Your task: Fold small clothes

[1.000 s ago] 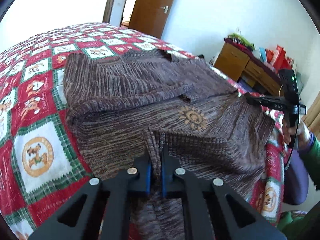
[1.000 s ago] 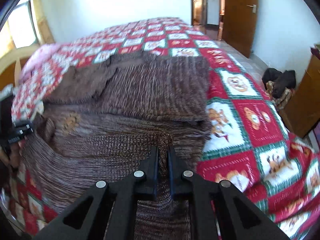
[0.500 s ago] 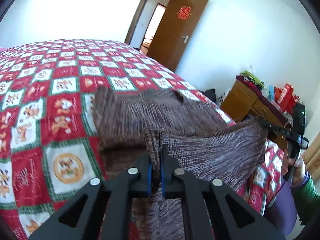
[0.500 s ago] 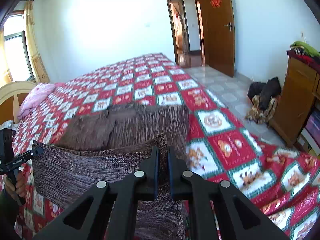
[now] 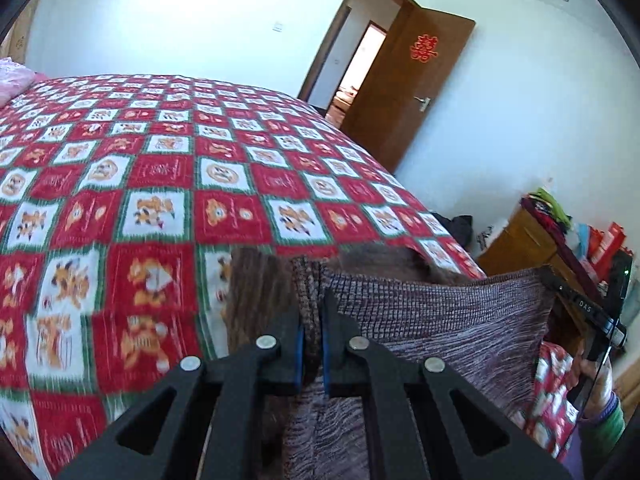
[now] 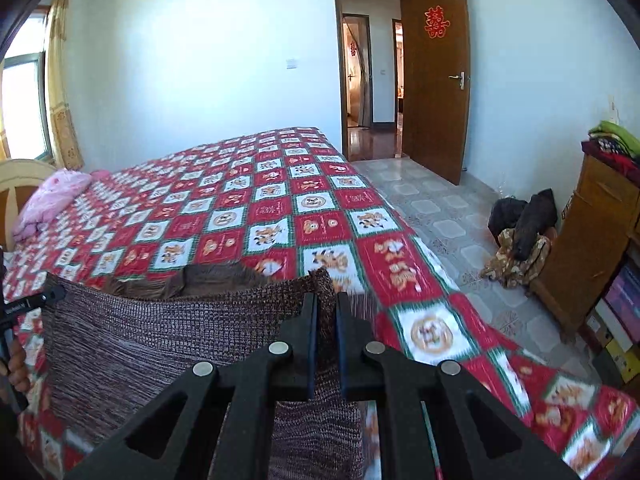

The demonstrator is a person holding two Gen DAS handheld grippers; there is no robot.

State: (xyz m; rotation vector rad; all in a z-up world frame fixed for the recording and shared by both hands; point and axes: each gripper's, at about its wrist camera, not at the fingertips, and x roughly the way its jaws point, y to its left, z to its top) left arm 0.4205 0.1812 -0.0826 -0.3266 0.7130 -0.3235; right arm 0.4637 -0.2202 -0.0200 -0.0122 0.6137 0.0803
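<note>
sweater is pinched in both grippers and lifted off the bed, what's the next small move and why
Probably carry the stretched edge forward over the bed and lower it. The left gripper and right gripper each clamp a corner of the brown sweater, its edge taut between them, with more sweater lying beyond it.

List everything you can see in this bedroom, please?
sweater: one, brown knit, held up over bed
quilt: one, red-white-green check, covering bed
pillow: one, pink, at headboard
door: one, brown, open, red emblem
cabinet: one, wooden, right wall, clothes on top
bundle: one, dark, on floor by cabinet
curtain: one, yellow, by window
left gripper: black, shut on sweater
right gripper: black, shut on sweater
</note>
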